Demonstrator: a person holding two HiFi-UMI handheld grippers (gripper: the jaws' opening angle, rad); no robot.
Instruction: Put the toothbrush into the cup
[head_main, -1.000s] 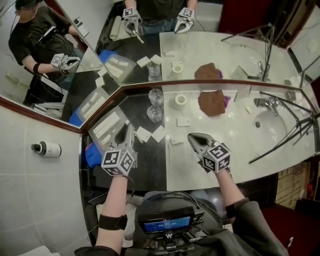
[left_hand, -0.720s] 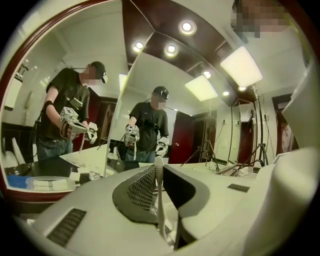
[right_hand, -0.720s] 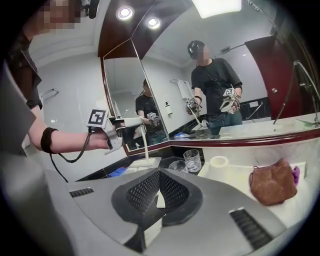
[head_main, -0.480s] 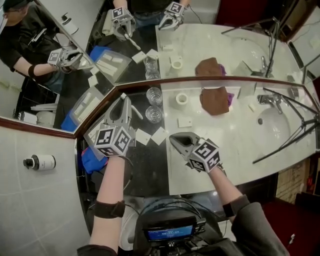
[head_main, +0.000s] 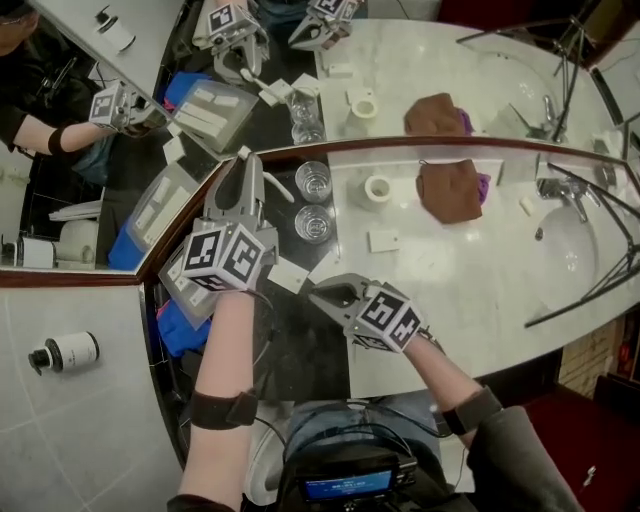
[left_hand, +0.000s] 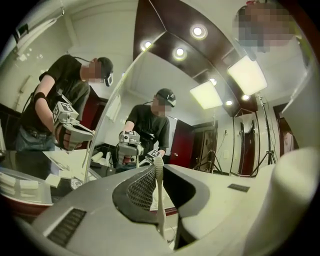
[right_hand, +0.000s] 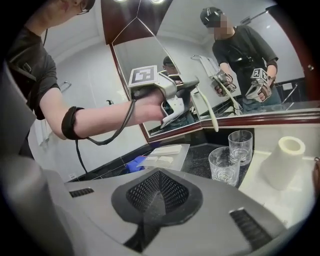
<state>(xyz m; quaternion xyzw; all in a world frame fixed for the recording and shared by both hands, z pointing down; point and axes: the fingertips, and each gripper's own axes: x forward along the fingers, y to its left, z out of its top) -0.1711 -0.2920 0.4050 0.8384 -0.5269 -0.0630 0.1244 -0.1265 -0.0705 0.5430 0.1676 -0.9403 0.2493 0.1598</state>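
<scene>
Left gripper (head_main: 248, 168): fingers are clamped on the toothbrush (left_hand: 159, 200) handle.
Right gripper (head_main: 314, 292): fingers are pressed together, nothing gripped.

Left gripper (head_main: 248, 165) with toothbrush (head_main: 276, 187) nearer the cups (head_main: 312, 183); right gripper (head_main: 316, 292) farther left.

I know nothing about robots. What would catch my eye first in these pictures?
Most striking are the two hand-held claws with square-patterned marker cubes. The left claw pinches a white toothbrush close to the mirror, while the right claw is shut and empty, nearer the person. Beside the toothbrush, two clear glasses stand on the dark counter by the mirror.
</scene>
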